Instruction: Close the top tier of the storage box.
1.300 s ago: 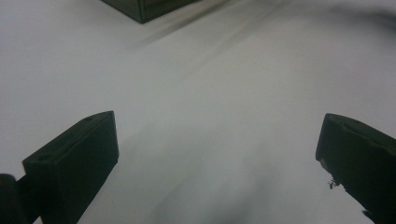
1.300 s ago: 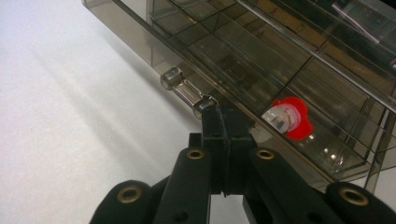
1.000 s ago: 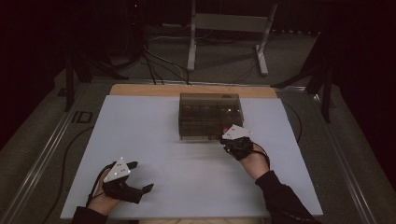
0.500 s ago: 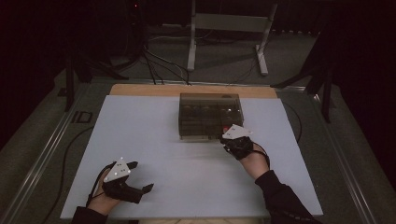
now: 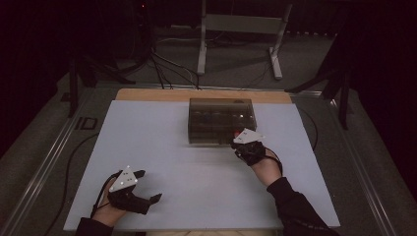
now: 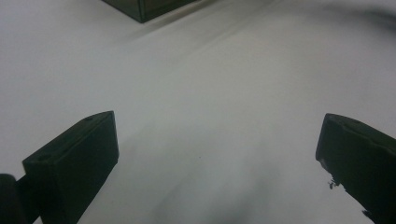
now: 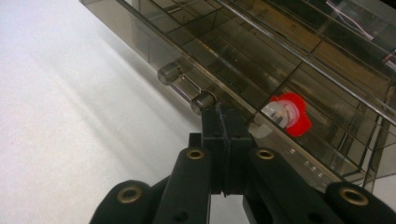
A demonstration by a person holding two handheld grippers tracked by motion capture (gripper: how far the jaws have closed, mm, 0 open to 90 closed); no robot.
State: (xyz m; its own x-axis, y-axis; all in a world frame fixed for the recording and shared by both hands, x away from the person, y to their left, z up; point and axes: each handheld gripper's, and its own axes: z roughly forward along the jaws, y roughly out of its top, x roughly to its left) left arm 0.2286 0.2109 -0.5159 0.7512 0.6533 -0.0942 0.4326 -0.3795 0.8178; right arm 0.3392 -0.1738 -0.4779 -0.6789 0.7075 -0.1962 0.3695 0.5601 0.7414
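A smoky see-through box (image 5: 221,120) with compartments stands at the far middle of the white tabletop (image 5: 162,147). Through its lid I see a small red and white piece (image 7: 287,114) inside. My right gripper (image 5: 238,143) is at the box's near right edge. Its jaws are shut, and their tips (image 7: 224,116) touch the rim beside a clear bar handle (image 7: 184,86); nothing shows between them. Near the table's front left, my left gripper (image 5: 150,186) rests open over bare tabletop. Its two black fingers (image 6: 79,154) stand wide apart, with a corner of the box (image 6: 140,7) far ahead.
A wooden strip (image 5: 196,95) borders the table's far edge. Beyond it stand a metal frame (image 5: 236,24) and loose cables (image 5: 162,64) on the floor. Bare white tabletop lies between the two grippers.
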